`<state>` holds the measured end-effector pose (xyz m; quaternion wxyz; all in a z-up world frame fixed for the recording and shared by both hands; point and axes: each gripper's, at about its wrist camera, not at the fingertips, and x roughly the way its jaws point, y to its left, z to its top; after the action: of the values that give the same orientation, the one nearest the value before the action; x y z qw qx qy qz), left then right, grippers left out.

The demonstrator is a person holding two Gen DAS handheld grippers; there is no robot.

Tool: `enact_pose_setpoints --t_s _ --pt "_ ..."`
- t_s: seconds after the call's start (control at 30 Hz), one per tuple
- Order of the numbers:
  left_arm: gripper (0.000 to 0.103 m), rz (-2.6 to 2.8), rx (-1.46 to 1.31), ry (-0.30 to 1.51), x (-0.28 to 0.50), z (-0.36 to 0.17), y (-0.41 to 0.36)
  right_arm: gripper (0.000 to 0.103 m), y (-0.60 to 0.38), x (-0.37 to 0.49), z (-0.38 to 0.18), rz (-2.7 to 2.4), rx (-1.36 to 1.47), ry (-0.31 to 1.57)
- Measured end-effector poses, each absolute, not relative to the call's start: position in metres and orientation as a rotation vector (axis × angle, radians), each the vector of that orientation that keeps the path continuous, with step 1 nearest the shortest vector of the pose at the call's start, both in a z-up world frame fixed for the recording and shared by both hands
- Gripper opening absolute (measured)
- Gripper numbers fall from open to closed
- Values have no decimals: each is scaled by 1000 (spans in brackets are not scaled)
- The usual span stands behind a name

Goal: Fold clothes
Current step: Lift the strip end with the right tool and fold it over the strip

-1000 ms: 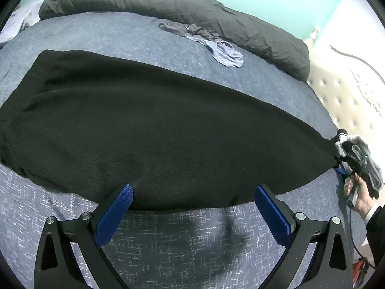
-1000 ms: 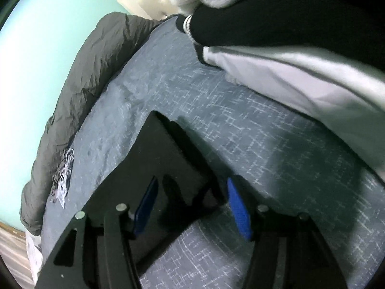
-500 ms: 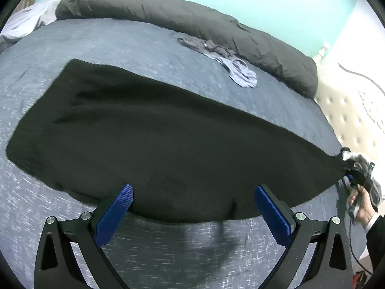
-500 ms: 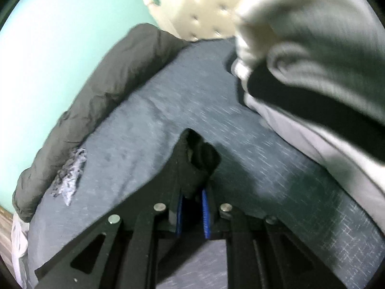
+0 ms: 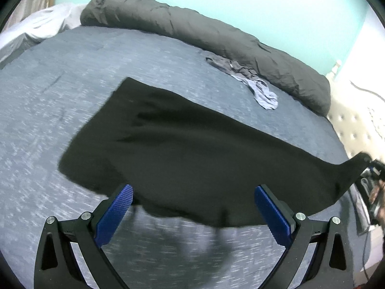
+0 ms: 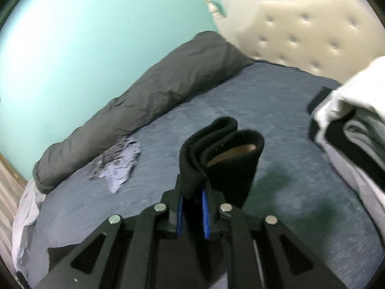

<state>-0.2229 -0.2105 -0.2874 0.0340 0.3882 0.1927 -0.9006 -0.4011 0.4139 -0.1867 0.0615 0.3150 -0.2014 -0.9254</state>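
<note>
**One end gripped, one end free: black garment lifted for a fold on the bed**

Nearest the right wrist camera, the right gripper (image 6: 192, 213) is clamped narrow on a bunched end of the black garment (image 5: 192, 154), the doubled hem standing up in loops just past the blue pads. In the left wrist view the left gripper (image 5: 193, 213) hovers with its jaws spread wide and nothing between them, poised just above the garment's near edge. The cloth lies long across the blue bed (image 5: 72, 96), flat through the middle and rising off the sheet at its far right end, where the right gripper pulls it into a taut point. Beyond it, a small crumpled grey-blue garment (image 5: 259, 91) lies apart on the sheet, in front of a rolled dark grey duvet (image 5: 204, 36) along the teal wall. A stack of folded clothes (image 6: 356, 132) sits to the right of the held end, near the tufted headboard (image 6: 312, 31).

To fold cleanly, the judgement here is that the free gripper should take the near edge before the raised end travels further, so both corners move together. Carrying one end alone risks dragging the flat part into wrinkles; keeping light tension and laying the lifted end squarely over the opposite one should give an even crease.
</note>
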Motion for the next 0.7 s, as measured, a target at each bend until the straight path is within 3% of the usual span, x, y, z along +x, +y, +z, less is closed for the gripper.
enact_pose_setpoints --t_s 0.7 --pt "103 -2695 1139 592 -180 -292 -276 12 180 -382 -159 -2516 975 -294"
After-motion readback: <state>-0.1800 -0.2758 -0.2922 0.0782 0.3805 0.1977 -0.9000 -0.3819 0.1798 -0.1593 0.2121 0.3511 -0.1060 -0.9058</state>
